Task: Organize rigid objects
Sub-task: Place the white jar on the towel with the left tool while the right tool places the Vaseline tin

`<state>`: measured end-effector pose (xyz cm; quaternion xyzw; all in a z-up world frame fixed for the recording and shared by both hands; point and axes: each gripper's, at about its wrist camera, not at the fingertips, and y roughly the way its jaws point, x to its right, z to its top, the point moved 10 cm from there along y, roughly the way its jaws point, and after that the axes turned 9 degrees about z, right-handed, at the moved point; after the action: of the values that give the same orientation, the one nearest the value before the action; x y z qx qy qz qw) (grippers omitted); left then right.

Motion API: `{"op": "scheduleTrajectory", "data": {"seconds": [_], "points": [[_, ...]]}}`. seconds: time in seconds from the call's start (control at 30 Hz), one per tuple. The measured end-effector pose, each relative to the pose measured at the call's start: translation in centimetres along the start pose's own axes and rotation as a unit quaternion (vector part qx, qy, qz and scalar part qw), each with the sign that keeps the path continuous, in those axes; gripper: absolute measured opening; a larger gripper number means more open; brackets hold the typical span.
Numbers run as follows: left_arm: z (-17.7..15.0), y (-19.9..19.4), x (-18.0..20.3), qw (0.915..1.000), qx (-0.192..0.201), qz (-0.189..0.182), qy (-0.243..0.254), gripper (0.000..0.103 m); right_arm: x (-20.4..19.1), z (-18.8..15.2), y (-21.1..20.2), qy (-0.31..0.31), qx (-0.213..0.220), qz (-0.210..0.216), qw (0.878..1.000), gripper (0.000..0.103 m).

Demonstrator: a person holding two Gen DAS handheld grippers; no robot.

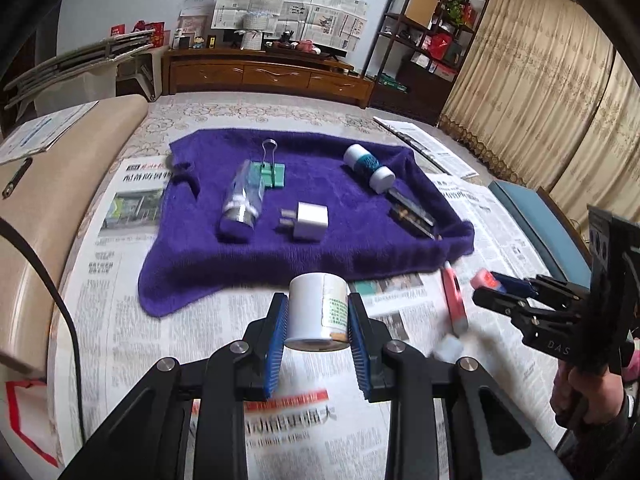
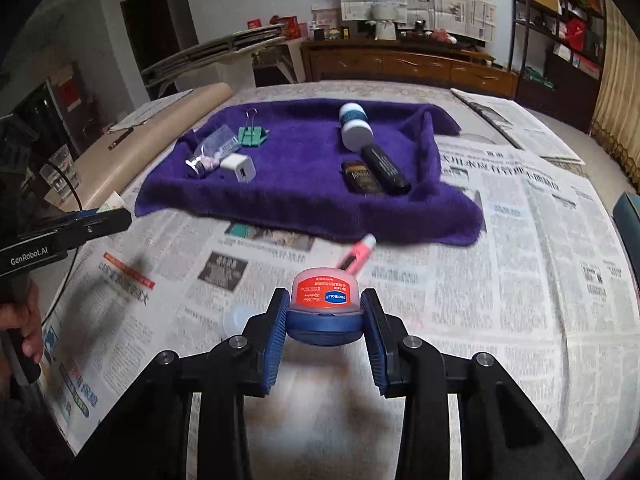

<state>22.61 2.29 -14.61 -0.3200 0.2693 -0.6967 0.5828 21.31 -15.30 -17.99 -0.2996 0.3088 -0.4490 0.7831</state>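
Observation:
My left gripper (image 1: 318,320) is shut on a white pill bottle (image 1: 316,312) and holds it above the newspaper, in front of the purple towel (image 1: 320,248). My right gripper (image 2: 325,316) is shut on a small pink jar with a blue lid (image 2: 325,304), upside down; it also shows in the left wrist view (image 1: 486,280). On the towel (image 2: 304,192) lie a clear bottle (image 1: 242,204), a green binder clip (image 1: 272,172), a white charger (image 1: 310,222), a white and teal bottle (image 1: 370,168) and dark tubes (image 2: 384,170).
A pink tube (image 1: 454,300) and a small white cap (image 1: 448,348) lie on the newspaper in front of the towel. A beige sofa arm (image 1: 60,184) is at left, with a glass (image 2: 60,172) beside it. A blue chair (image 1: 536,224) stands at right.

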Motion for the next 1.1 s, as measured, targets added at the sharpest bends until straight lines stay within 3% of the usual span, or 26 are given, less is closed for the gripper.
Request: {"op": "scheduleTrajectory", "data": {"seconds": [0.27,0.5,0.8,1.1], "points": [[4.3,2.5,-0.2,0.9999,-0.006,0.001,-0.008,0.028,-1.1,7.6,2.9,-0.022,0.013,0.033,0.999,0.037],[8.4,7.1,0.2,0.9998,-0.020,-0.003,-0.007,0.028,-0.6,11.5,7.1,-0.022,-0.011,0.042,0.999,0.037],[9.3,13.4,1.1,0.9968,-0.076,0.013,0.020,0.028,0.7,11.8,11.8,-0.031,-0.055,0.045,0.997,0.037],[8.9,15.3,0.5,0.9922,-0.096,0.050,0.061,0.028,1.0,10.7,13.3,-0.080,-0.082,0.042,0.993,0.037]]}}
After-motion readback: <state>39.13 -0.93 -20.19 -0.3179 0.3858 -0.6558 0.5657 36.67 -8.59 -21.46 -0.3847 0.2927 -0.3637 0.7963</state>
